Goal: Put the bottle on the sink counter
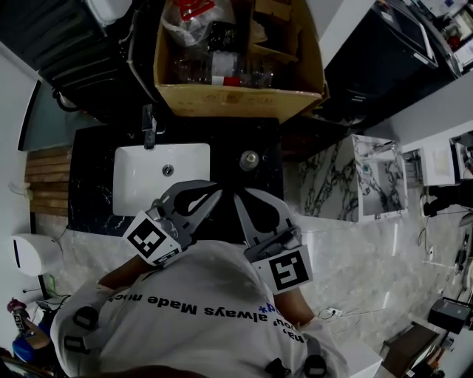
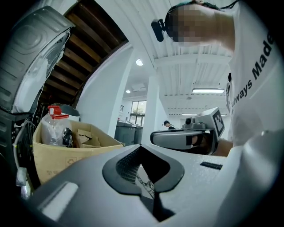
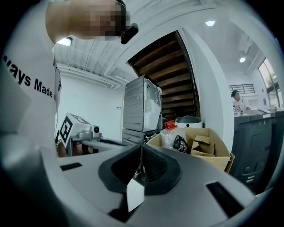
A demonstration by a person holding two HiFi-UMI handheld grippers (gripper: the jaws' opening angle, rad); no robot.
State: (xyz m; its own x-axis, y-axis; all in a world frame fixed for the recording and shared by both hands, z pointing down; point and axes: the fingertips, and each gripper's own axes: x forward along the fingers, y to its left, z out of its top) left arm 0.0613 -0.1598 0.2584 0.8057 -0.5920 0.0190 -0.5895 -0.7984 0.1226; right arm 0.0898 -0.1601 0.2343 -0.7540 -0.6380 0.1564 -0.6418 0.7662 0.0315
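A clear plastic bottle with a red cap [image 1: 194,15] stands in an open cardboard box [image 1: 236,100] beyond the black sink counter [image 1: 92,170]; it also shows in the left gripper view [image 2: 54,126] and the right gripper view [image 3: 171,133]. Another clear bottle with a red label [image 1: 222,74] lies in the same box. My left gripper [image 1: 214,193] [image 2: 141,146] and right gripper [image 1: 238,193] [image 3: 141,147] are held side by side close to the person's chest, above the counter's near edge. Both are shut with nothing between the jaws, well short of the box.
A white basin [image 1: 133,184] with a dark faucet [image 1: 149,125] is set in the counter, with a round metal fitting [image 1: 250,159] to its right. A marble-patterned cabinet [image 1: 347,177] stands at the right, a white dispenser [image 1: 29,255] at the left. A grey appliance [image 3: 142,104] stands behind the box.
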